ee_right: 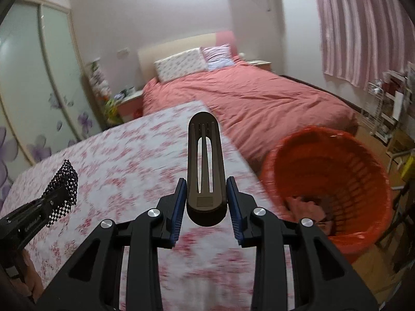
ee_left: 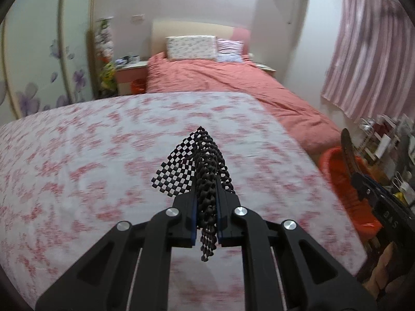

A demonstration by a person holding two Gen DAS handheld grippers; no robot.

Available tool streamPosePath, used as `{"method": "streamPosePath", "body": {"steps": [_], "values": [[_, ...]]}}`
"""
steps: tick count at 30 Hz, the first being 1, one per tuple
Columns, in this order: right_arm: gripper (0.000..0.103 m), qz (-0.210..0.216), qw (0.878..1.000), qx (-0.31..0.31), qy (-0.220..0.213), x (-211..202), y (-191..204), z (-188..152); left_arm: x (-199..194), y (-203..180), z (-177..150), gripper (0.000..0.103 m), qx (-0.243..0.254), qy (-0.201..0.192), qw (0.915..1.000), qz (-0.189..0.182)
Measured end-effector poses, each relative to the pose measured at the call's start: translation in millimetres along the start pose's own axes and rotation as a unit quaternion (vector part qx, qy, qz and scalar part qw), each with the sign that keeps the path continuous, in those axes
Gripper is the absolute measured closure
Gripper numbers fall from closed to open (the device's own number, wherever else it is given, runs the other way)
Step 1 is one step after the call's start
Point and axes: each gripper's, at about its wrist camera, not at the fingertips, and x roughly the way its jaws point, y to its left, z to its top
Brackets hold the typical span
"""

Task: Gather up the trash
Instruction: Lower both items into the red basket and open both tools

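In the left wrist view the left gripper fills the lower centre of the frame, its jaws drawn almost together and clamped on a black mesh mat. The bunched part of the mat runs up between the blue-edged fingers, a flat checkered flap fans out to the upper left of them, and a short tail hangs below the jaws. Beneath it lies a table under a white cloth with pink flowers, blurred across most of the frame. At the right edge of this view the orange basket shows partly, with the right gripper and its load crossing in front of it.

In the right wrist view the right gripper sits at lower centre, its jaws parted moderately and grasping a dark brown slotted plastic piece at its rounded lower end; the piece stands nearly upright, reaching toward the middle of the frame. The basket lies at centre right, beside the table's edge, with some pinkish scraps at its bottom. At the lower left of this view the left gripper appears with the mesh mat pinched at its tip, above the flowered cloth. A bed with a salmon cover fills the upper centre.
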Motion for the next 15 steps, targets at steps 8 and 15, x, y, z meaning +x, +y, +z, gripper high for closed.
{"method": "streamPosePath", "body": {"steps": [8, 15], "values": [[0.071, -0.029, 0.998, 0.045, -0.016, -8, -57, 8, 5, -87, 3, 0.091, 0.036, 0.005, 0.9956, -0.086], [0.071, -0.049, 0.996, 0.076, -0.015, 5, -96, 10, 22, -163, 1, 0.091, 0.076, 0.02, 0.9853, -0.152]]}}
